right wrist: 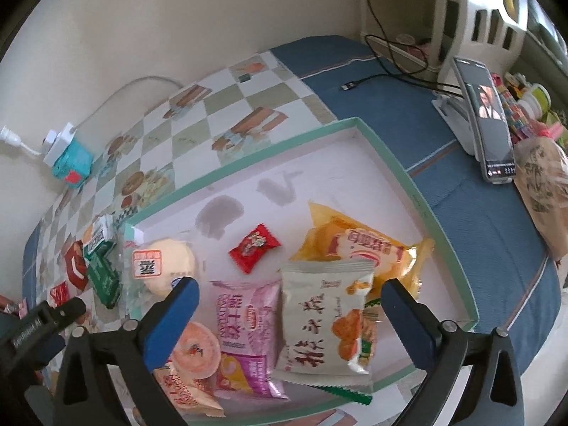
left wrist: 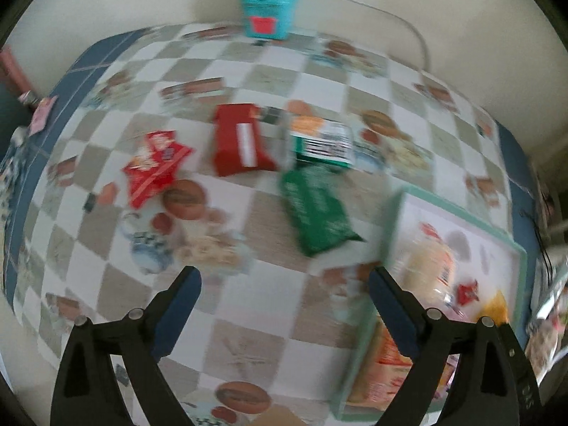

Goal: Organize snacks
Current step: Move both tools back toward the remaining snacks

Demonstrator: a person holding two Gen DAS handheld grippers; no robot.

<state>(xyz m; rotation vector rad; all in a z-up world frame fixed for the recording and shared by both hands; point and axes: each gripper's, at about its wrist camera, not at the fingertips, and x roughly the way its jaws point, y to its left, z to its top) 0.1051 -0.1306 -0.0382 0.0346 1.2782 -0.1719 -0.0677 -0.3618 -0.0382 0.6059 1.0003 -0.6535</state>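
Observation:
My left gripper (left wrist: 284, 277) is open and empty above the checked tablecloth. Ahead of it lie a green packet (left wrist: 317, 213), a red box-shaped packet (left wrist: 241, 140), a red-and-white snack bag (left wrist: 154, 167) and a green-and-white carton (left wrist: 321, 142). My right gripper (right wrist: 289, 293) is open and empty over a mint-rimmed tray (right wrist: 397, 167). In the tray lie a white packet with black characters (right wrist: 323, 316), a purple packet (right wrist: 245, 330), a yellow packet (right wrist: 358, 245), a small red candy (right wrist: 254, 248), a round bun in clear wrap (right wrist: 167, 264) and an orange-pink packet (right wrist: 193, 358).
A teal box with a white power strip on it (left wrist: 271, 10) stands at the wall. A phone on a stand (right wrist: 486, 120), a black cable (right wrist: 380, 78) and a brown paper bag (right wrist: 543, 184) lie on the blue cloth to the right of the tray. The tray also shows in the left wrist view (left wrist: 458, 209).

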